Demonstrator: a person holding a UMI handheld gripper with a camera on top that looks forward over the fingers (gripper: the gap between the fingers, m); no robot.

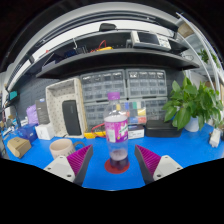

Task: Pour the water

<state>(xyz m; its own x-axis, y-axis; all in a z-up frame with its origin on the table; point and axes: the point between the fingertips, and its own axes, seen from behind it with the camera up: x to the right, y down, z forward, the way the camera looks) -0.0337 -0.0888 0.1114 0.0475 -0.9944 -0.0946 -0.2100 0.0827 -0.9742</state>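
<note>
At about nine o'clock from the gripper (118, 160), a small brown basket (19, 147) sits on the blue table (180, 150), with a tan bowl (62, 147) a little nearer the fingers. Behind them, at ten o'clock, a light wooden board (68, 112) leans upright against the wall.

Straight ahead at twelve o'clock, a clear plastic bottle (117, 130) with a pink label and a pale purple cap stands upright on a small red coaster (118, 165). It stands between the two fingers (79, 158), whose purple pads face it from either side. The jaws are apart, with a visible gap between each pad and the bottle, so the bottle rests on its own base.

Behind the bottle, a grey cabinet of small drawers (125, 98) stands against the wall, under a long dark shelf (110, 55) loaded with clutter.

At two o'clock, a leafy green plant (192, 100) in a white pot stands at the far side of the table.
</note>
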